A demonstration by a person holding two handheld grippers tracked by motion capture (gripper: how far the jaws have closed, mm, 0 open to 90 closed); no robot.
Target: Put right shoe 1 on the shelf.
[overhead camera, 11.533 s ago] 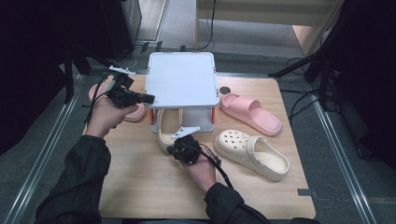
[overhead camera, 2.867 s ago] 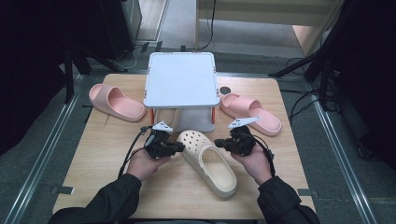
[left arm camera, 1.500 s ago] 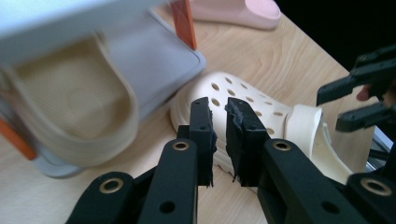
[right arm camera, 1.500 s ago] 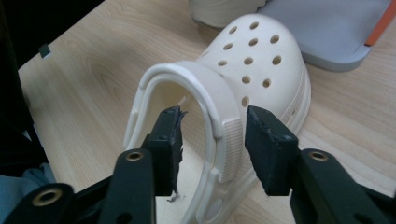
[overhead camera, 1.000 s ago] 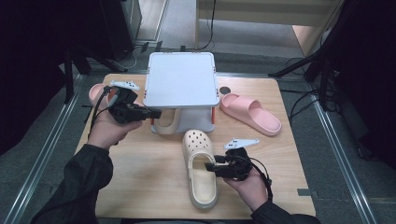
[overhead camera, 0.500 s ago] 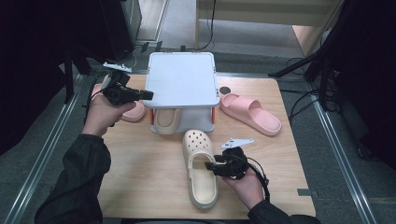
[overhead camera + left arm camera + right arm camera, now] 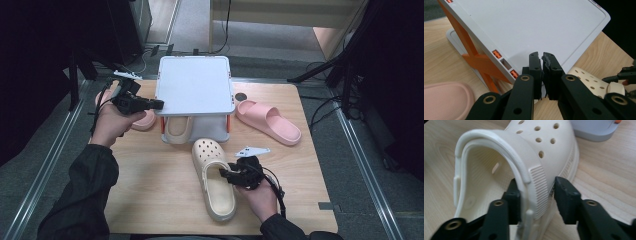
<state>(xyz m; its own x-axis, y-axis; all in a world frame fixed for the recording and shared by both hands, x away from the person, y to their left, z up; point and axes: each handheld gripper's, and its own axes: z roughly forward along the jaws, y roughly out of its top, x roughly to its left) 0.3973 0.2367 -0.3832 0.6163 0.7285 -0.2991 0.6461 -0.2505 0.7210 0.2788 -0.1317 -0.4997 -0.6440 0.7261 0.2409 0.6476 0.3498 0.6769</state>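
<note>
Right claw (image 7: 534, 192) narrowly grips the cream clog's (image 7: 214, 180) side wall; left claw (image 7: 542, 72), jaws pressed together, empty, hovers beside the white rack (image 7: 195, 85).

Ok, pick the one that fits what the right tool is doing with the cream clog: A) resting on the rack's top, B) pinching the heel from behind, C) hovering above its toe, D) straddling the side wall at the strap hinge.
D: in the right gripper view the right tool has one black jaw inside the cream clog and the other outside, straddling its ribbed side wall; whether it is fully clamped is hard to tell.
</note>
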